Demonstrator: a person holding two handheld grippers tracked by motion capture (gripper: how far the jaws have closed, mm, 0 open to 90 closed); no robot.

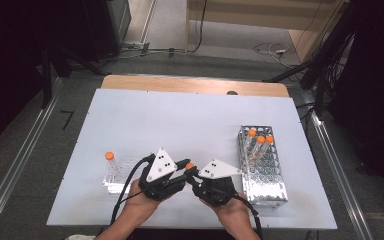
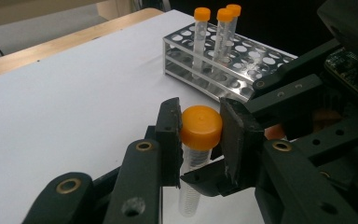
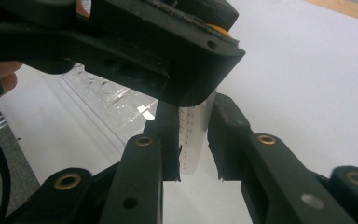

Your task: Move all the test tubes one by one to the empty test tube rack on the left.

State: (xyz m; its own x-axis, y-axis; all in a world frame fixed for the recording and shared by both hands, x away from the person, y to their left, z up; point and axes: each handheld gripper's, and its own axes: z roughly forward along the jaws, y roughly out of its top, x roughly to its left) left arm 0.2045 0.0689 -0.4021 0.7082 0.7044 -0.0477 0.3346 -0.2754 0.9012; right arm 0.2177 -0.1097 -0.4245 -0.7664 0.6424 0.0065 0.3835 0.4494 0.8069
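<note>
Left gripper (image 2: 200,135): jaws closed on the orange cap (image 2: 201,126) of a clear tube (image 2: 189,179), one pad on each side of the cap. Right gripper (image 3: 193,140): jaws clamped on the same tube's graduated body, lower down. Tube held upright between the two grippers, above the table's (image 1: 180,120) near edge, about midway along it.

Progress, as I judge it: the two-handed grip looks set for unscrewing the cap, which is still seated, so twisting is yet to come.

Tube: transparent plastic, printed scale marks, looks empty; cap ribbed, bright orange.

Outward: metal rack (image 1: 262,167) toward the near right corner holds three capped tubes (image 1: 260,145). Clear plastic rack (image 1: 117,175) toward the near left carries one capped tube (image 1: 110,162).
</note>
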